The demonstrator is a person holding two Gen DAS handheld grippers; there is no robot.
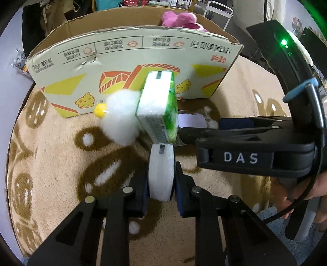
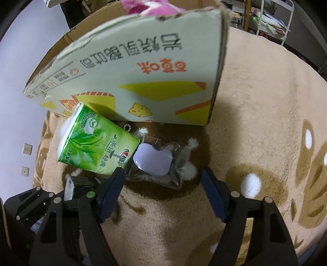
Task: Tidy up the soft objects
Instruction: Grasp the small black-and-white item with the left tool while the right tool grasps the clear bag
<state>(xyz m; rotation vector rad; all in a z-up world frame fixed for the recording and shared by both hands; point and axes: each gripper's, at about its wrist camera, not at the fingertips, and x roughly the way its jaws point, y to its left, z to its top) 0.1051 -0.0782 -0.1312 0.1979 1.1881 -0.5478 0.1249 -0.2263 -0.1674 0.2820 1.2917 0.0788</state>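
In the left wrist view my left gripper (image 1: 160, 180) is shut on a white soft pad (image 1: 161, 174). The pad's far end meets a green tissue pack (image 1: 157, 110) that stands on edge in front of the cardboard box (image 1: 143, 53). Whether pad and pack are joined I cannot tell. A white fluffy ball with a yellow bead (image 1: 120, 116) sits to the left of the pack. My right gripper (image 2: 163, 178) is open around a clear bag holding a lilac card and grey fluff (image 2: 161, 161), its pads apart from the bag. The tissue pack (image 2: 96, 147) leans to the left of the bag.
A pink plush (image 1: 179, 18) lies inside the open box (image 2: 143, 71). Everything rests on a beige fleece blanket with brown bear patterns (image 2: 255, 102). My right gripper (image 1: 196, 131) reaches in from the right in the left wrist view. A white rack (image 2: 271, 24) stands behind.
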